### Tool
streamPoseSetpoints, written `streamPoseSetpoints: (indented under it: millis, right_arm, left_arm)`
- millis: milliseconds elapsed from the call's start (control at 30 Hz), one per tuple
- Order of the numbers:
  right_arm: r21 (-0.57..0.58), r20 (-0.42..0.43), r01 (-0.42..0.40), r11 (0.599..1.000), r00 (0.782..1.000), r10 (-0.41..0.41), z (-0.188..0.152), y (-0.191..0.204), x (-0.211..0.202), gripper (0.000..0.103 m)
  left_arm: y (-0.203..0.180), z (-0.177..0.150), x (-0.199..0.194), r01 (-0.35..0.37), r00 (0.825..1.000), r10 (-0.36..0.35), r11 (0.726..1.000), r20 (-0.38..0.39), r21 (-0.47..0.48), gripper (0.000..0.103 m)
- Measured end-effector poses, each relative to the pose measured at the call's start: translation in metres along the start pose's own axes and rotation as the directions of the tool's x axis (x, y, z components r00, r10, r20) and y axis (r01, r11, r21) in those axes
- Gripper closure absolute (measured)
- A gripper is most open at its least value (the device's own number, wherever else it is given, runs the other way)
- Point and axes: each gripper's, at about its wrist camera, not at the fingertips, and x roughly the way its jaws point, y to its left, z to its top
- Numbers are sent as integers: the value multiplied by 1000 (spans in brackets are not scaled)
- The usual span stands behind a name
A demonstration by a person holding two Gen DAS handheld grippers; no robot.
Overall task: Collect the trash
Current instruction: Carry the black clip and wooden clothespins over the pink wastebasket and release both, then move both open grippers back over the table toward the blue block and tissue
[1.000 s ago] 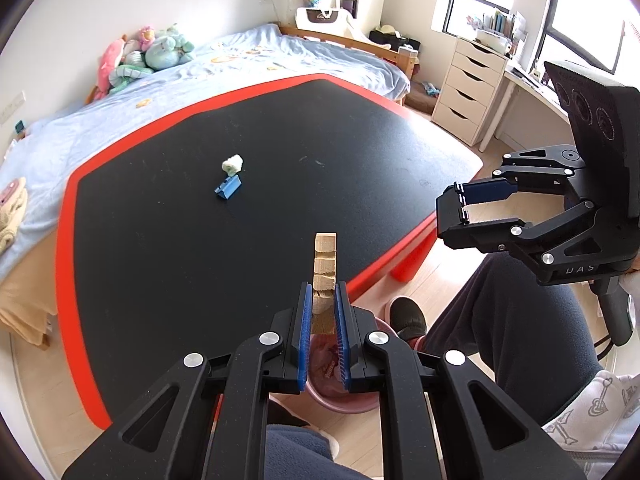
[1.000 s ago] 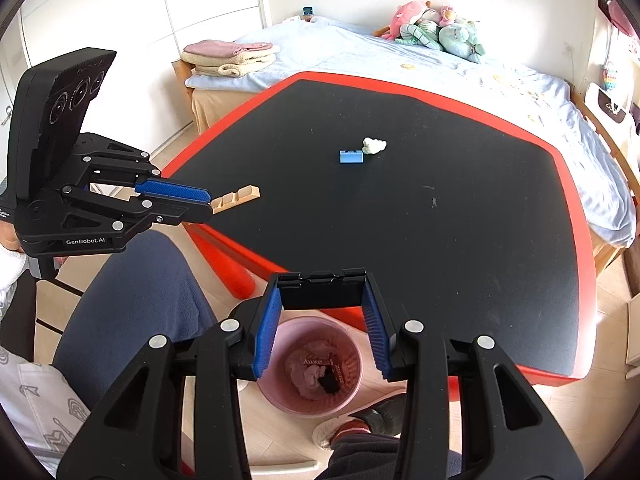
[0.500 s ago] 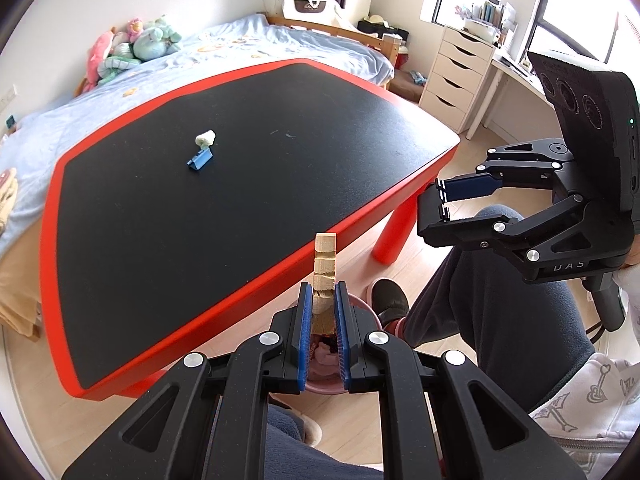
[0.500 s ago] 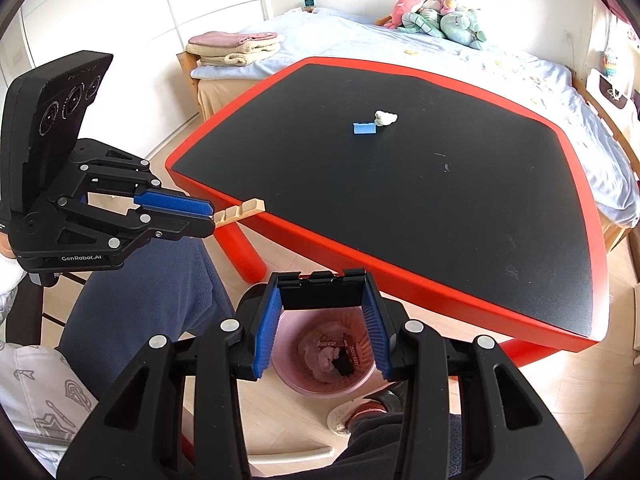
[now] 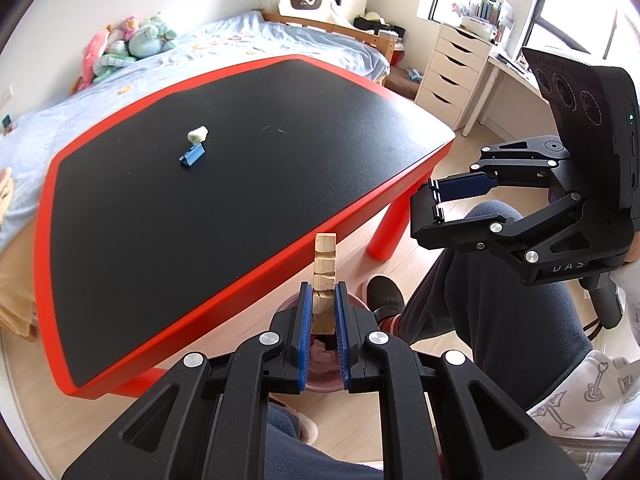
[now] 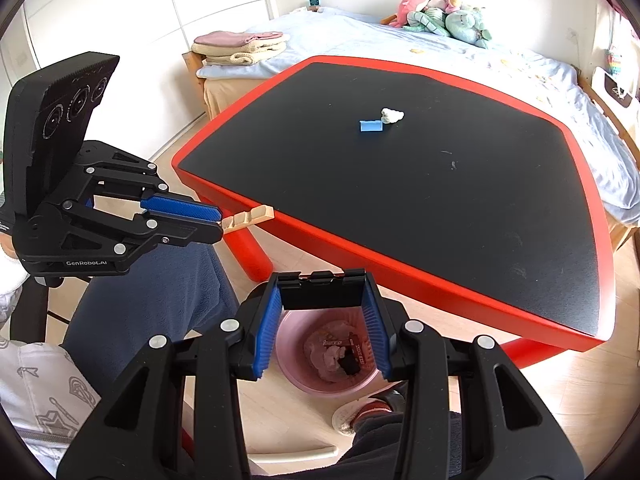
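Note:
My left gripper [image 5: 323,294] is shut on a notched wooden strip [image 5: 324,256] and holds it off the table, above a pink bin [image 5: 320,354] on the floor. In the right wrist view the left gripper [image 6: 218,222] shows at the left with the strip [image 6: 249,218] sticking out. My right gripper [image 6: 323,292] is open and empty, straight above the pink bin [image 6: 298,380], which holds wrappers and crumpled paper. A blue clip [image 6: 371,125] and a white paper wad [image 6: 391,115] lie on the black table [image 6: 440,200].
The table has a red rim [image 5: 248,276] and red legs [image 6: 246,256]. The person's legs [image 5: 480,312] and a shoe [image 6: 360,416] are beside the bin. A bed [image 5: 200,56] with plush toys stands behind, and white drawers [image 5: 452,72] at the right.
Both grippers have pulled back from the table and down towards the floor. The left one still holds the wooden strip, now off the table edge over the bin.

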Motion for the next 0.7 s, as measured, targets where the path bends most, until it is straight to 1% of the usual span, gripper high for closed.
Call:
streamPoseSetpoints:
  millis: [100, 133, 167, 200, 233, 267, 300, 333, 367, 500, 700]
  right_arm:
    - [-4, -3, -10, 1000, 1000, 10, -1, 1, 0, 63]
    - [-9, -6, -8, 1000, 1000, 8, -2, 2, 1, 62]
    - [-11, -12, -4, 1000, 1000, 4, -3, 2, 2, 49]
    - [-11, -16, 1, 1000, 1000, -1, -4, 2, 3, 27]
    - [-9, -9, 9, 1000, 1000, -9, -4, 1, 3, 19]
    - [-5, -1, 11, 1000, 1000, -11, -5, 0, 2, 14]
    - [1, 0, 13, 1000, 1000, -13, -5, -1, 1, 12]
    - [5, -8, 23, 1000, 1000, -23, -6, -3, 2, 11]
    - [10, -14, 32, 999, 999, -32, -7, -4, 3, 11]
    - [27, -22, 36, 999, 999, -35, -10, -7, 5, 7]
    - [43, -26, 35, 998, 999, -34, -11, -9, 7, 5]
  left_arm:
    - [-2, 1, 2, 5, 1000, -5, 1000, -5, 3, 91]
    - [-1, 1, 2, 1, 1000, -1, 1000, -2, 3, 86]
    - [-1, 1, 3, -1, 1000, 1, 1000, -2, 2, 80]
    - [1, 1, 3, -5, 1000, 5, 1000, -2, -3, 61]
    - [2, 1, 2, -14, 1000, 14, 1000, 7, -9, 38]
    - [4, 0, 0, -30, 999, 30, 999, 24, -19, 29]
    - [6, 0, -2, -45, 998, 46, 999, 40, -28, 15]
    - [8, 0, -4, -55, 997, 57, 998, 50, -36, 13]
    - [9, 0, -5, -61, 997, 63, 997, 52, -42, 13]
    - [15, 0, -7, -79, 995, 83, 995, 53, -64, 8]
    - [16, -1, -10, -92, 993, 96, 994, 64, -65, 8]
